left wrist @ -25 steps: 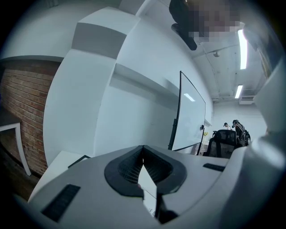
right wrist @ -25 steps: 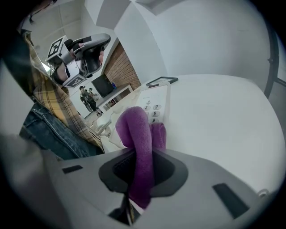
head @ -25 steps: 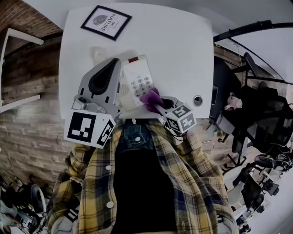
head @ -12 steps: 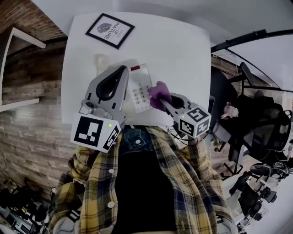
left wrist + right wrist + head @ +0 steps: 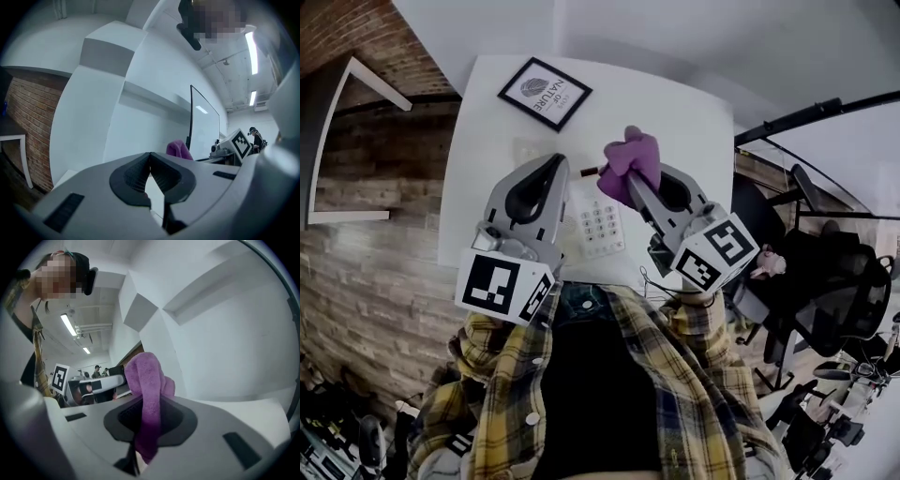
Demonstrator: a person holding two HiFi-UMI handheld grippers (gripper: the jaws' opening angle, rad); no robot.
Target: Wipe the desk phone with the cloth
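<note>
The white desk phone lies on the white table, keypad up, partly hidden by both grippers. My right gripper is shut on a purple cloth, held up above the phone's far end. In the right gripper view the cloth bulges up out of the closed jaws. My left gripper hovers over the phone's left side, shut with nothing between its fingers. In the left gripper view the left gripper points at the wall, with the cloth beyond it.
A framed print lies at the table's far left. A brick wall and a white frame are to the left. Black office chairs and a black pole stand to the right. My plaid shirt fills the bottom of the head view.
The right gripper has lifted the cloth off the phone's keypad and carried it up and toward the far end. The left gripper has risen a little beside it.
</note>
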